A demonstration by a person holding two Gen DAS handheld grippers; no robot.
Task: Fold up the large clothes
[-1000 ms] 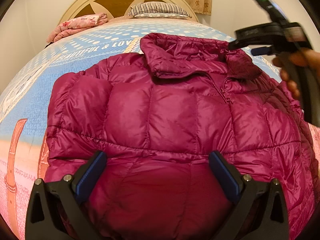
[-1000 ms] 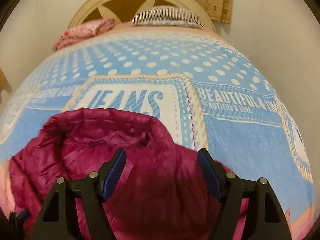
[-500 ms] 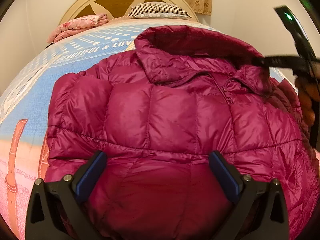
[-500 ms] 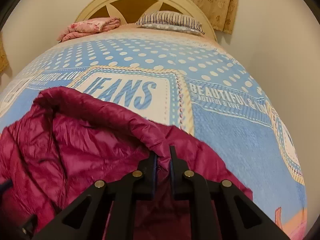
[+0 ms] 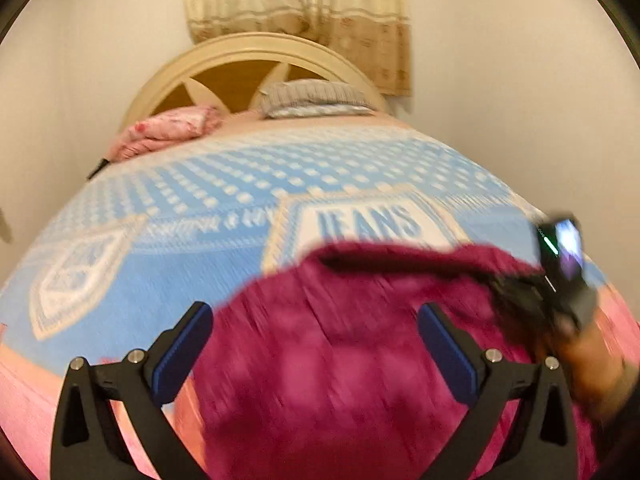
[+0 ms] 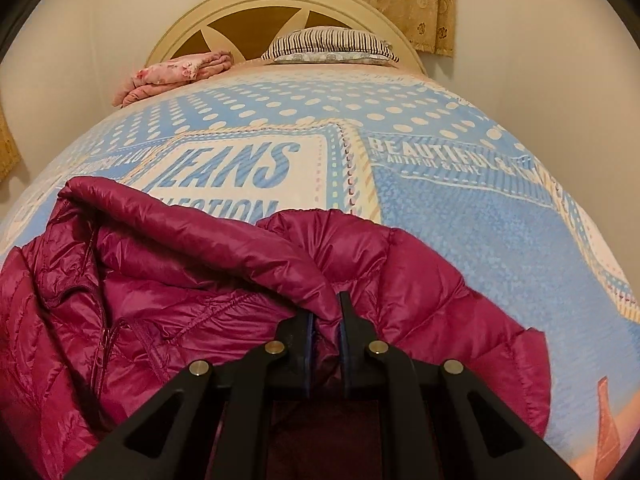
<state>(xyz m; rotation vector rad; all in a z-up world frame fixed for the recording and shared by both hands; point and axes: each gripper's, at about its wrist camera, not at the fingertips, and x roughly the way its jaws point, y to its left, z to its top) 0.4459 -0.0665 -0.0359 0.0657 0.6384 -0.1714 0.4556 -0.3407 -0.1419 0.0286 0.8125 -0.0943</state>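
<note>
With the maroon puffer jacket (image 6: 168, 312) taken as the landmark, the scene is read from left to right. The jacket is spread front-up on the bed (image 6: 460, 216), on the near part of the blue dotted bedspread, just below the printed "JEANS" panel. To the left of the jacket, bare bedspread is seen, running out to the bed's left edge. Over the jacket's near part the left tool (image 5: 316, 344) is held with its jaws wide apart, and nothing is gripped between them; this view is blurred, so contact with the cloth cannot be told. At the jacket's right shoulder, beside the collar, the right tool (image 6: 325, 320) is closed narrow on a pinch of the jacket's fabric, and the cloth is bunched between its pads. An early step is judged to be in hand: the right side is being taken up for a first fold across the front. The next move is judged to call for the gripped shoulder to be carried leftward over the zip while the far side is kept flat. To the right of the jacket, open bedspread is left up to the bed's right edge, and beyond the jacket the pillows (image 6: 332, 44) lie well apart.
</note>
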